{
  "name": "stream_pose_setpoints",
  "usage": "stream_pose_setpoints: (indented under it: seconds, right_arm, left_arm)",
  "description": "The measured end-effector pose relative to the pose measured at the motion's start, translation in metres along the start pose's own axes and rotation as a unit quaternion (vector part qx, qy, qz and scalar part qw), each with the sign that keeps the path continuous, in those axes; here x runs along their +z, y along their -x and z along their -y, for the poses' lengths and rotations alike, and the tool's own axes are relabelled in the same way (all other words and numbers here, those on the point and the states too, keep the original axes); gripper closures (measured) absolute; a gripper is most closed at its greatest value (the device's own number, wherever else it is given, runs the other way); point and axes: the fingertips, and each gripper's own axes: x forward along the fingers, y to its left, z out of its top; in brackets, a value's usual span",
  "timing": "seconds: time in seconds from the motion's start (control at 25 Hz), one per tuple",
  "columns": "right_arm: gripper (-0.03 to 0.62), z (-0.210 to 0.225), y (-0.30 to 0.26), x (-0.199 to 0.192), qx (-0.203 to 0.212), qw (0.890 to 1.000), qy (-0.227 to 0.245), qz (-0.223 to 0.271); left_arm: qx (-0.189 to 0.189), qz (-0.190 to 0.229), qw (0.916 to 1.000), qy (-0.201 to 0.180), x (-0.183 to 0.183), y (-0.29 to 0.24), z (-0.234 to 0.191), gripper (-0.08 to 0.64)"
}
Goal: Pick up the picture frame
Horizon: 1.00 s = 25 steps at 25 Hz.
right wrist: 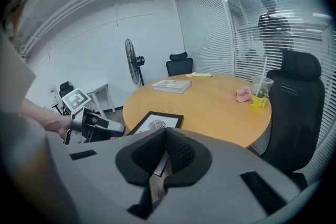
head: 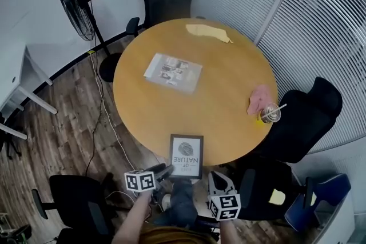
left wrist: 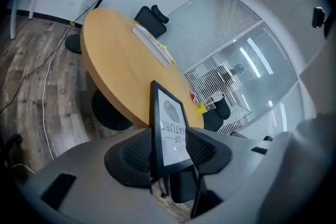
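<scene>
Head view puts the picture frame (head: 186,156), a thin black rectangular rim round a white print with a grey whorled disc, flat at the near rim of the round, smooth wood-toned tabletop (head: 229,83), its lower end jutting past the edge. At its lower left corner sits the left gripper (head: 164,171), whose textured black fingers (left wrist: 134,157) stand wide apart with the frame's slim edge between them, unclamped. Near the frame's other lower corner hangs the right gripper (right wrist: 166,136), fingers pressed together on nothing.
</scene>
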Motion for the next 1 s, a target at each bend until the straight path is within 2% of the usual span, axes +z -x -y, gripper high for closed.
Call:
stream_pose_setpoints:
  seconds: [0.12, 0.28, 0.4, 0.64, 0.88, 1.0]
  right_arm:
    - [0.580, 0.004, -0.010, -0.005, 0.006, 1.000, -0.007, -0.014]
    - [0.580, 0.010, -0.023, -0.009, 0.014, 0.999, -0.012, -0.027]
    - [0.580, 0.014, -0.032, -0.011, 0.017, 0.999, -0.014, -0.037]
    - [0.580, 0.021, -0.051, -0.010, 0.023, 0.998, -0.017, -0.052]
    - [0.580, 0.026, -0.062, -0.010, 0.023, 0.998, -0.018, -0.059]
    - [0.580, 0.027, -0.062, -0.012, 0.021, 0.998, -0.019, -0.064]
  left_arm:
    - [-0.002, -0.017, 0.9996, 0.024, -0.008, -0.010, -0.010, 0.337]
    - [-0.040, -0.022, 0.9953, 0.085, -0.012, -0.024, -0.014, 0.333]
    - [-0.062, -0.034, 0.9916, 0.108, -0.018, -0.030, -0.013, 0.333]
    - [-0.089, -0.075, 0.9853, 0.125, -0.028, -0.043, -0.010, 0.335]
    - [-0.110, -0.088, 0.9793, 0.145, -0.032, -0.048, -0.011, 0.414]
    - [-0.118, -0.089, 0.9780, 0.148, -0.032, -0.048, -0.011, 0.420]
